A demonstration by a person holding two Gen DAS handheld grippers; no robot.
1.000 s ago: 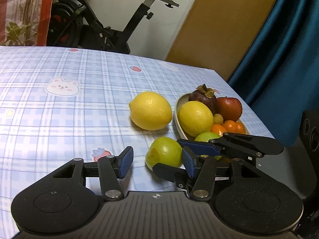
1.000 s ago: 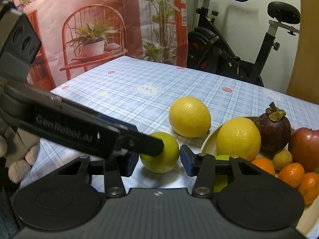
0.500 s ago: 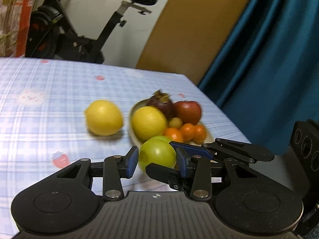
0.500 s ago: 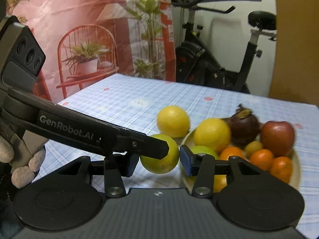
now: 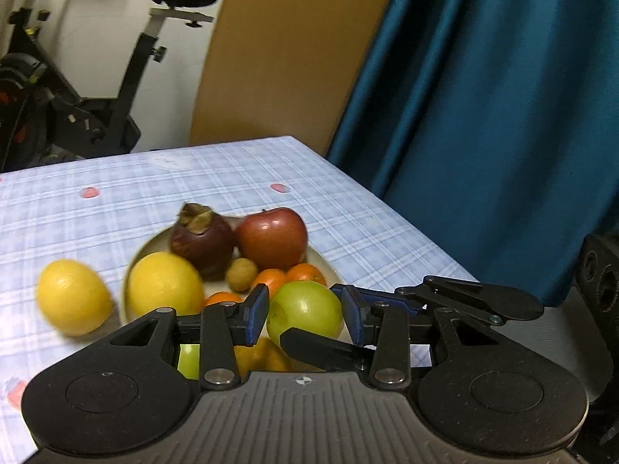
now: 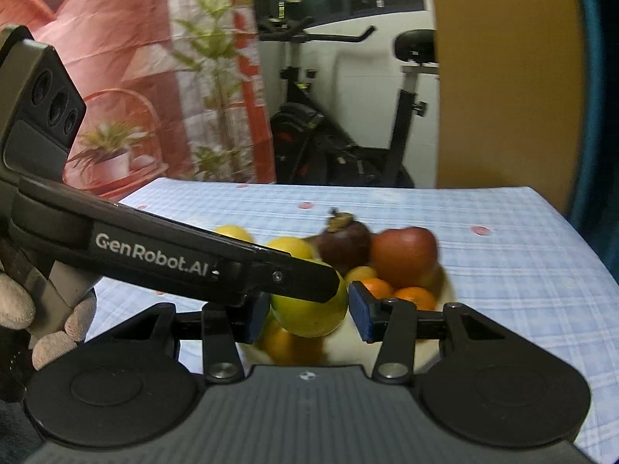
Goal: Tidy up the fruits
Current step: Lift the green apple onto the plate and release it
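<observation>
One green fruit (image 5: 305,311) aloft over plate (image 5: 153,243), pinched by left gripper (image 5: 305,315); right gripper (image 6: 309,311) flanks it, grip uncertain. Plated: lemon, mangosteen, apple, tangerines. Outstanding: lemon on cloth (image 5: 71,295).

A blue plaid-clothed table (image 5: 240,178) bears a cream oval fruit plate (image 5: 149,249), a yellow lemon (image 5: 73,297) just left.

Green fruit (image 5: 305,311) is no longer sitting on the tabletop (image 5: 116,208); it is now hanging over the plate (image 5: 149,247), between left claw (image 5: 305,315) pads. Both claws, including right claw (image 6: 309,311), are travelling right, toward the piled fruit.
</observation>
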